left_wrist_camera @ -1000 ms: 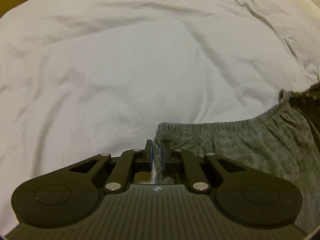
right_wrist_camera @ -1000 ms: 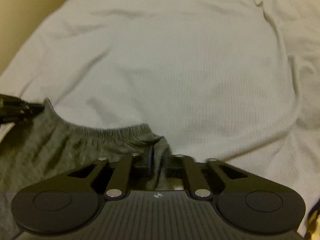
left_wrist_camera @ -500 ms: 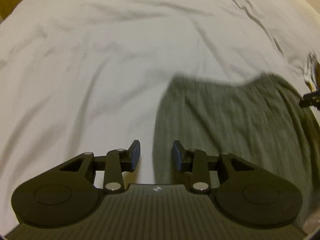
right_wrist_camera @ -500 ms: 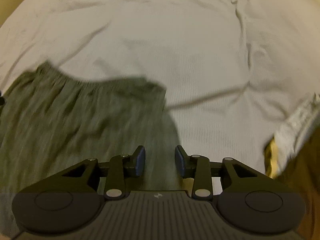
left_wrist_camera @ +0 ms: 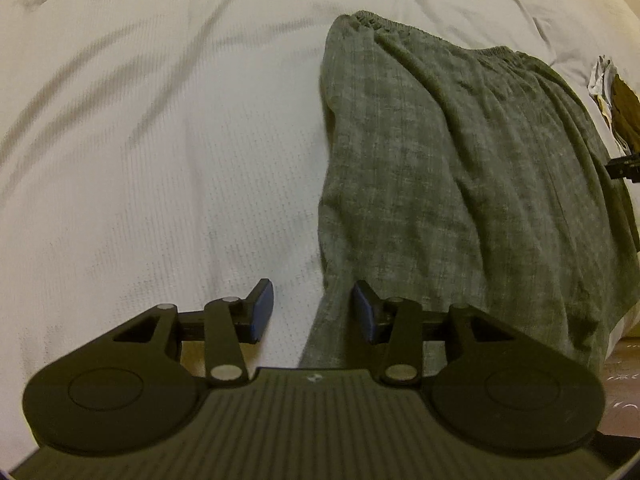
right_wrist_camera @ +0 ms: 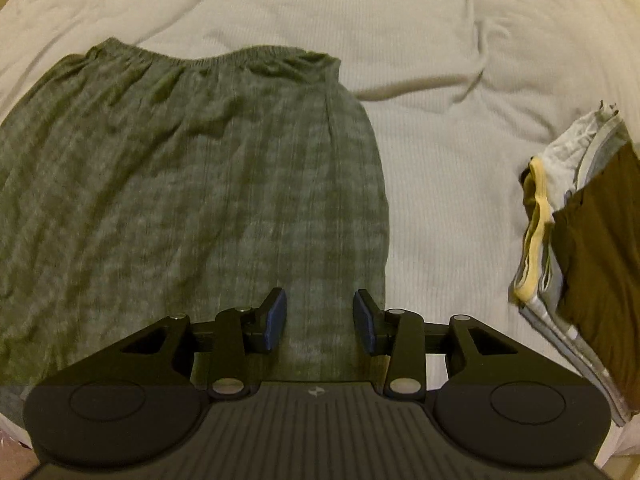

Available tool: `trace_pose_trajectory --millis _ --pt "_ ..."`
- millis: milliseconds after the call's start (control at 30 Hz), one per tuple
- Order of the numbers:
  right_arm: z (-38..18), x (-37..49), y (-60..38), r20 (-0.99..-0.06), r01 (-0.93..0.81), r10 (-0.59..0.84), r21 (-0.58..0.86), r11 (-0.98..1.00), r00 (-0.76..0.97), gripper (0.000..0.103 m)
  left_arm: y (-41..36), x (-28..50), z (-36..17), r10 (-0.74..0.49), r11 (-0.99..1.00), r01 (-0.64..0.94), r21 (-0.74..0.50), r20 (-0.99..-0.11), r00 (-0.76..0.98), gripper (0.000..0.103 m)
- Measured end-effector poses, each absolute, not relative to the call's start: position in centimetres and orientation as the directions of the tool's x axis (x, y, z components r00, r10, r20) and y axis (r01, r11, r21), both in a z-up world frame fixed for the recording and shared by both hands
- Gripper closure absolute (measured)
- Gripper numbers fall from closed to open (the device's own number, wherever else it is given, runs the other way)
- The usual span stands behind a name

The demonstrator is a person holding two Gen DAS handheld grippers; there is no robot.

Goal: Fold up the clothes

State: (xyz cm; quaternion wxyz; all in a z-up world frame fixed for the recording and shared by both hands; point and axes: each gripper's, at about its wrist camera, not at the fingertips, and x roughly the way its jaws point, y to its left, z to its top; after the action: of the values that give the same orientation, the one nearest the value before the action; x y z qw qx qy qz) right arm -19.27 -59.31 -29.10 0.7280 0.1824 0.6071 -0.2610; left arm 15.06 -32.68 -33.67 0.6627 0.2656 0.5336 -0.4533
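**Garment released, lying spread on the bed**

The grey garment is now lying flat on the white sheet, waistband at the far end. A second ago you were pinching its waistband corners. Now your left gripper and right gripper are both hovering wide and empty over its near end. A folded stack is sitting to the right.

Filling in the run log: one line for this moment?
left gripper open | right gripper open | grey garment flat on sheet, released | folded pile right
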Motion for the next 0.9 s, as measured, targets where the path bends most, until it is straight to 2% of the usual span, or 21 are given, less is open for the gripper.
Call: trace_pose_trajectory --millis 467,900 --pt "-30.5 -20.5 -59.8 -0.985 0.573 -0.128 -0.038 0.819 0.118 0.06 -33.6 14.6 -34.4 -0.26 0.416 0.905 -0.088 -0.965 0.026 0.064" --pt "-31.4 -21.2 -61.4 -0.988 0.602 -0.054 0.045 0.798 0.145 0.059 -34.2 13.8 -33.8 -0.216 0.398 0.916 -0.05 -0.976 0.04 0.064"
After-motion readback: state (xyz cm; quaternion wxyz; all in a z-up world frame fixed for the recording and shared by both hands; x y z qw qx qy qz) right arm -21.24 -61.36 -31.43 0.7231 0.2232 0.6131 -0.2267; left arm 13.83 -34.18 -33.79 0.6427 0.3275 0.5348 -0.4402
